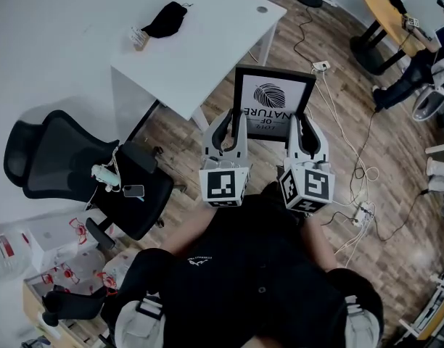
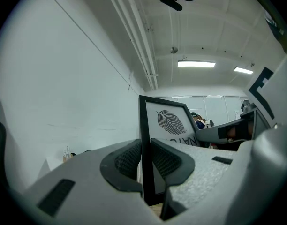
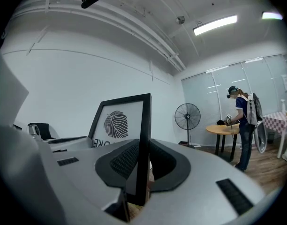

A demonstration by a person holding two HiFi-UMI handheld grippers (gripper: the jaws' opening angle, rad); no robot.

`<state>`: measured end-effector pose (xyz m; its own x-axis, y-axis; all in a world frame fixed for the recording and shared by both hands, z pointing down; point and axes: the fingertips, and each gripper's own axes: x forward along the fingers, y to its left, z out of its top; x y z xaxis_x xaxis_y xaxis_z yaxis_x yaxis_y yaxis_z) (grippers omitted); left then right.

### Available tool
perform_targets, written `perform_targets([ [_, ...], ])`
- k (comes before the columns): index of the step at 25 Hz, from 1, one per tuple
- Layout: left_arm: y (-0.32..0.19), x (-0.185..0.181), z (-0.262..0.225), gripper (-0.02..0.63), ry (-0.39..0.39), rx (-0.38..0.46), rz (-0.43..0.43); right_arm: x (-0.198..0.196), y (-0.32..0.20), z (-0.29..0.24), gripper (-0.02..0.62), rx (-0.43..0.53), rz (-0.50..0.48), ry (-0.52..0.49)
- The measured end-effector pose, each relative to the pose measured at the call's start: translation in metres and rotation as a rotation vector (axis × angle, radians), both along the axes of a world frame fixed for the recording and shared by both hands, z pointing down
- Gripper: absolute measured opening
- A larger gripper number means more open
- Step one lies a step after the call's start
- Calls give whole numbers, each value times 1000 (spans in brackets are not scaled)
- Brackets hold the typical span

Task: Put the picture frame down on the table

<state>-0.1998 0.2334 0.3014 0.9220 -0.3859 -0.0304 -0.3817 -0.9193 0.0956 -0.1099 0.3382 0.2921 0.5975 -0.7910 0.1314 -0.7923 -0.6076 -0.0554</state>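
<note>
A black picture frame (image 1: 272, 104) with a leaf print and upside-down lettering hangs in the air over the wooden floor, near the corner of the white table (image 1: 207, 42). My left gripper (image 1: 232, 130) is shut on the frame's left edge (image 2: 144, 144). My right gripper (image 1: 297, 133) is shut on its right edge (image 3: 144, 144). Both pairs of dark ribbed pads press the frame's black border. The frame stands roughly upright, its print facing me.
On the table lie a black cloth (image 1: 166, 19) and a small box (image 1: 139, 39). A black office chair (image 1: 77, 172) stands at the left. Cables and a power strip (image 1: 361, 213) lie on the floor at the right. A person (image 3: 243, 121) stands by a round table (image 1: 385, 17).
</note>
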Motion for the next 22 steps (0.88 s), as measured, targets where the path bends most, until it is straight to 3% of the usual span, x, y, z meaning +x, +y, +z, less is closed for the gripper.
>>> perform_targets([
  [6,-9,11,3,71,-4,6,-4,14,-10,3,66,3,-5,-4],
  [14,-35,33,5,71,-13,14,-85,45,-44,10,66,22,-73,-29],
  [22,-70,91,15,71,-49,14,-137,109,-87,14,66,6,-135,-32],
])
